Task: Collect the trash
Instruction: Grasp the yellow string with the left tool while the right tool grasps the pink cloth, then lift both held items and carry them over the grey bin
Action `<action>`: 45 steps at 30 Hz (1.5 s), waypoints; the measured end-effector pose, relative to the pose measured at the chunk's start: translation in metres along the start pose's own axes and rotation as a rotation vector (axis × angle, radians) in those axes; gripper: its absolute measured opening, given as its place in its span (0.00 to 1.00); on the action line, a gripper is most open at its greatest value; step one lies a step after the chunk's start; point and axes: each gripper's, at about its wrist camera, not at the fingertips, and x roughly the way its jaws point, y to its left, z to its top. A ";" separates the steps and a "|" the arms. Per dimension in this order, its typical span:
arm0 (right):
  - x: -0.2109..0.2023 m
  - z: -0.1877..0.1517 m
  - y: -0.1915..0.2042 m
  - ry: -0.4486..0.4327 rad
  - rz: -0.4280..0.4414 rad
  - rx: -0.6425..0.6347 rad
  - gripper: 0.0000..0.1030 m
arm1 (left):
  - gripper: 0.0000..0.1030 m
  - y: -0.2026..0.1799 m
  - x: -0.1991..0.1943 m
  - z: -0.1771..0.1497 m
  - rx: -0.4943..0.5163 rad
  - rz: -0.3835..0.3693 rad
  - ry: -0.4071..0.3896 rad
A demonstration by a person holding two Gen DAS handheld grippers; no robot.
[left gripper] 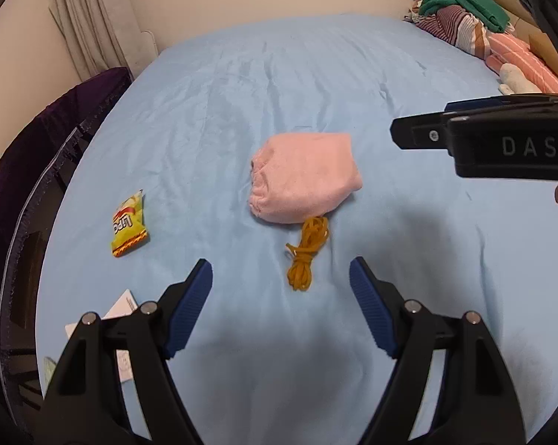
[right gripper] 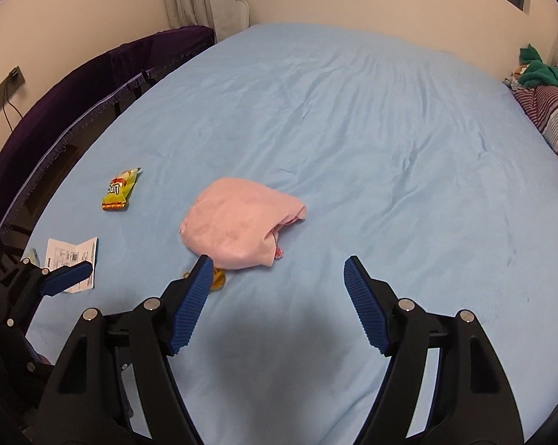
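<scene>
Here, both grippers hang over the light blue bedsheet with jaws wide apart and nothing between them: the left gripper low in the frame above a coiled mustard-yellow cord, the right gripper likewise. The crumpled yellow chip packet lies at mid-left, well apart from the folded pink cloth in the centre. A white printed paper leaflet sits lower left.

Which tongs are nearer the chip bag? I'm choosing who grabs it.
Left. The left tongs hover just right of the chip bag; the right tongs are farther right, past the pink cloth.
</scene>
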 end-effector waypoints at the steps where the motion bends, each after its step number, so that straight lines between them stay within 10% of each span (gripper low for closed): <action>1: 0.008 0.002 -0.001 0.008 0.012 0.009 0.68 | 0.74 0.000 0.010 0.004 0.014 0.000 0.003; 16: 0.108 0.018 -0.006 0.132 0.135 0.042 0.58 | 0.72 -0.007 0.094 0.012 0.084 -0.018 0.046; 25: 0.110 0.020 0.001 0.125 0.225 -0.008 0.06 | 0.11 -0.002 0.103 0.013 0.018 -0.142 0.102; 45: -0.003 -0.014 0.013 0.054 0.173 -0.104 0.03 | 0.09 0.002 0.003 -0.016 -0.072 -0.089 0.060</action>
